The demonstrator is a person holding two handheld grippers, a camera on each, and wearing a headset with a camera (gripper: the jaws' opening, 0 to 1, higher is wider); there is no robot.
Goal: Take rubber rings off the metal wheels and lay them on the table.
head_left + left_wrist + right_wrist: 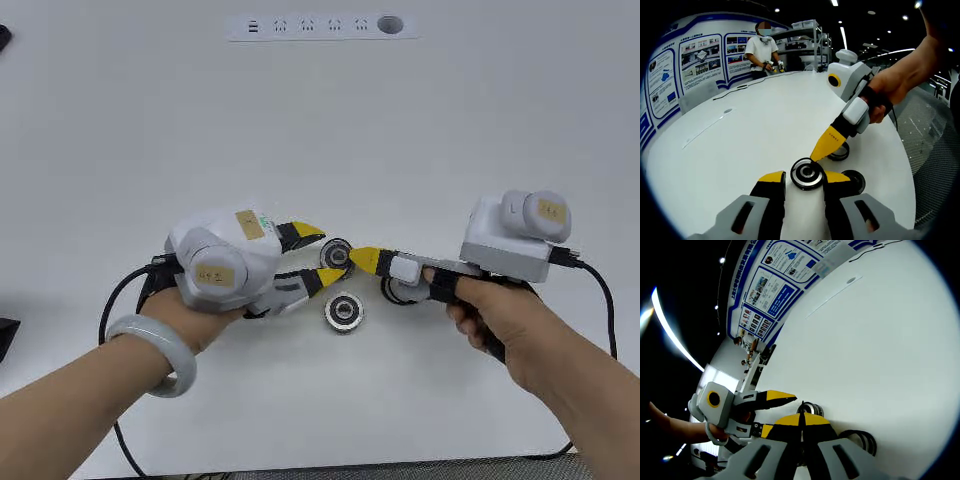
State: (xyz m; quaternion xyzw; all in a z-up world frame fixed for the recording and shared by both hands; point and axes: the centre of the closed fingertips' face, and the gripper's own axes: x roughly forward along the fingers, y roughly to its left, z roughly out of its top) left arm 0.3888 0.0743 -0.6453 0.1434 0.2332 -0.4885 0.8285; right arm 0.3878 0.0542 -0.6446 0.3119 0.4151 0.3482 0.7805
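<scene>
Left hand-held gripper (330, 253) jaws apart, right hand-held gripper (362, 260) jaws together

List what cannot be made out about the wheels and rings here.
Head view: loose ring mostly under the right gripper.
Left gripper view: second wheel partly behind a jaw; whether left gripper grips the first wheel, unclear.
Right gripper view: first wheel behind shut jaws.
</scene>
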